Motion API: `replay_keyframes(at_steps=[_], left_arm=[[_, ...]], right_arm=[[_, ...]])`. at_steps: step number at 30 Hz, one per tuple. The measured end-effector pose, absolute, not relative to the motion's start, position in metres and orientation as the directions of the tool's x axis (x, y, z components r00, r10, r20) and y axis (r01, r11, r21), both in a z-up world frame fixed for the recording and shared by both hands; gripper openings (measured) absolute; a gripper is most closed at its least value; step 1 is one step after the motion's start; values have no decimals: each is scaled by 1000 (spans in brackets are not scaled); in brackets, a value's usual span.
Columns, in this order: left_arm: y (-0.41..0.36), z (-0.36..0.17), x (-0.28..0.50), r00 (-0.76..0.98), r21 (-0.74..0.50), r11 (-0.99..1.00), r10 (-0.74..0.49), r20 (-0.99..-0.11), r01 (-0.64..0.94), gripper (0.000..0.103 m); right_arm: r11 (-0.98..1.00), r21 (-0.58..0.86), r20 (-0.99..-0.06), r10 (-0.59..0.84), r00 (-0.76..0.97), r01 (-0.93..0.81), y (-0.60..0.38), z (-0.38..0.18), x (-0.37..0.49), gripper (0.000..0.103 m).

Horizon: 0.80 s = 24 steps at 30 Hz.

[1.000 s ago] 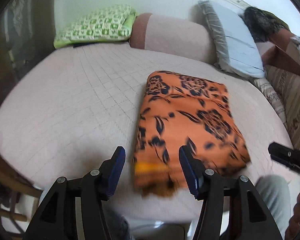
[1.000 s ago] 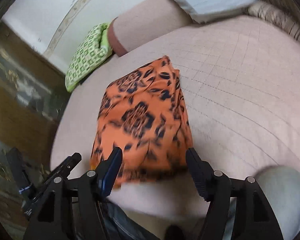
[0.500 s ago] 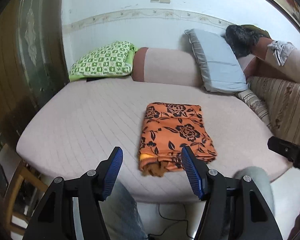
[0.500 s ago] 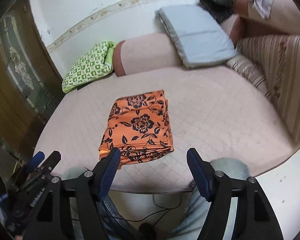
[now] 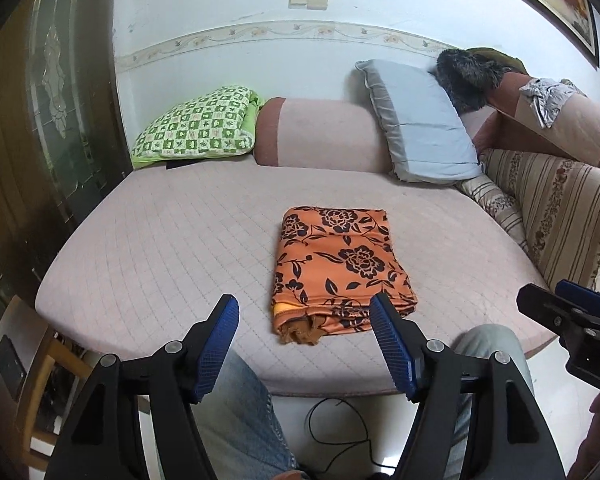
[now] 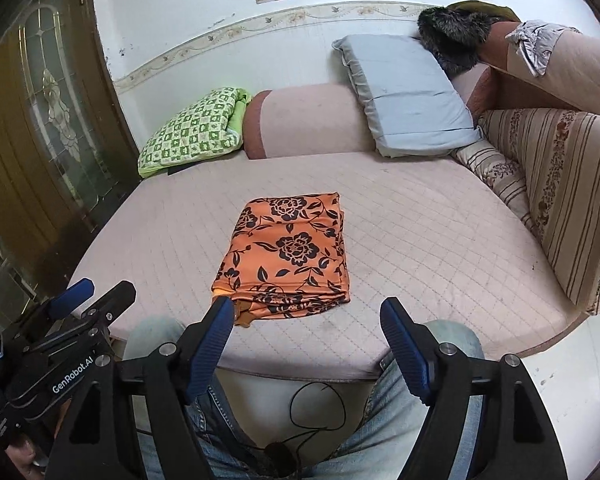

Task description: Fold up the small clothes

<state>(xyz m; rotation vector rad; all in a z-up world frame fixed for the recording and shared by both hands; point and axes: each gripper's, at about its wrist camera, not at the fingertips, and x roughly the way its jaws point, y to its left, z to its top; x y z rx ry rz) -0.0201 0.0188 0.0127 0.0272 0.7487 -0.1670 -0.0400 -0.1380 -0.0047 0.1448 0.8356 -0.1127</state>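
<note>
An orange cloth with dark flowers (image 5: 338, 266) lies folded into a neat rectangle on the pink quilted bed (image 5: 172, 248); it also shows in the right wrist view (image 6: 290, 258). My left gripper (image 5: 305, 316) is open and empty, held back off the bed's front edge, apart from the cloth. My right gripper (image 6: 308, 318) is open and empty too, also back from the edge. The left gripper shows at the lower left of the right wrist view (image 6: 80, 300). The right gripper's tips show at the right edge of the left wrist view (image 5: 560, 300).
A green checked pillow (image 5: 200, 128), a pink bolster (image 5: 320, 132) and a grey-blue pillow (image 5: 420, 124) line the back wall. A striped cushion (image 5: 560, 216) stands at the right. The person's jeans-clad knees (image 6: 452, 344) are below the bed's front edge. A wooden door (image 6: 28, 140) is left.
Both grippers have pulled back and up from the folded cloth, which now looks smaller and farther away. The cloth has stayed in place on the bed.
</note>
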Motion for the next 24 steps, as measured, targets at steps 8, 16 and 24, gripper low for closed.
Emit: replay_keyframes(at_steps=[8,16,24], left_arm=[[16,7,-4,696,-32,986,-140,-704,166,68],[17,7,17,684,-41,988,-133,-717,149,68],[8,4,20,682,-33,989,-124,-721,145,68]], right_arm=[[986,75,-768,-39,640,150,-138,-18,-25,77],[989,67,-756,-34,654,129,-134,-15,-11,77],[989,74,-760,-29,649,130,-140,-18,-3,77]])
